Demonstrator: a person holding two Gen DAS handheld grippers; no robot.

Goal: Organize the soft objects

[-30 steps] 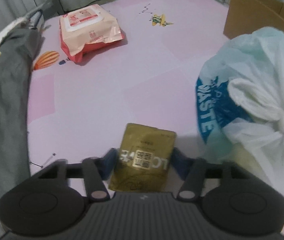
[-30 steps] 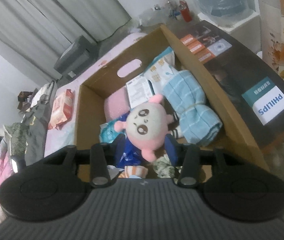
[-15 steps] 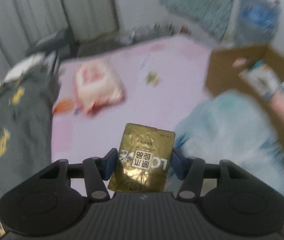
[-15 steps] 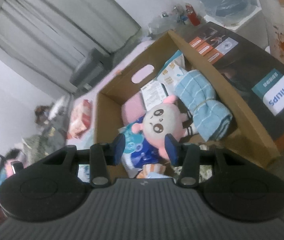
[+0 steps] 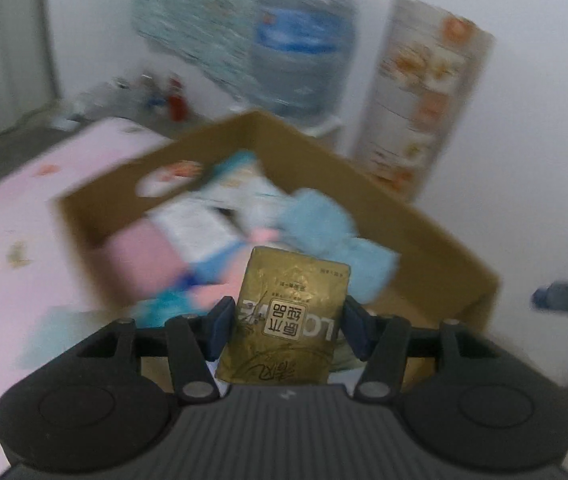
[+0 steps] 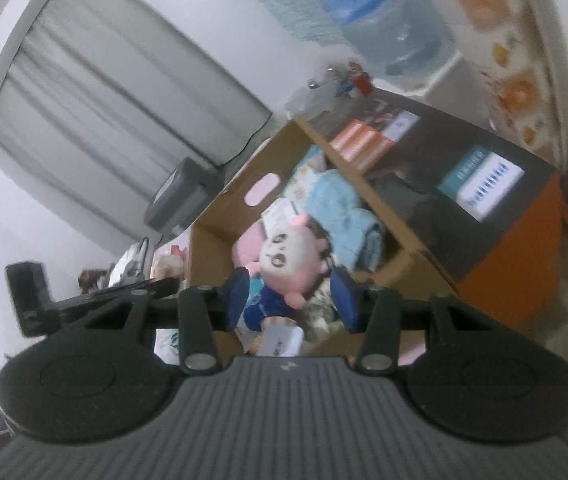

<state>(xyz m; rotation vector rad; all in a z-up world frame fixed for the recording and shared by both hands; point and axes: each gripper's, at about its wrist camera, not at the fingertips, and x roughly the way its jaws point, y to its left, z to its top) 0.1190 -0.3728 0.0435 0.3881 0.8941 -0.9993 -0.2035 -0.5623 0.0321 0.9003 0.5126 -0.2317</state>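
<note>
Claw on the left (image 5: 287,330) is clamped on a gold foil packet (image 5: 286,320), one pad pressed to each side edge, and it carries the packet in front of the open cardboard box (image 5: 436,240). The view from that hand is smeared, so the packet's exact height over the box is hard to judge, but it appears to hang just short of the near rim, above the jumble inside. In the box lie a pink cushion (image 5: 140,256), a light blue towel (image 5: 324,232) and some white packs. The pink bed (image 5: 24,200) runs off to the left of the box.

The right claw (image 6: 290,294) stands partly open with nothing between its pads; the pink plush doll (image 6: 288,260) seen through the gap is lying in the box, beside the towel.

I judge this the carrying step for the packet. The next move calls for bringing it well over the rim, lowering it toward a free spot among the soft things, then letting the pads part.
</note>
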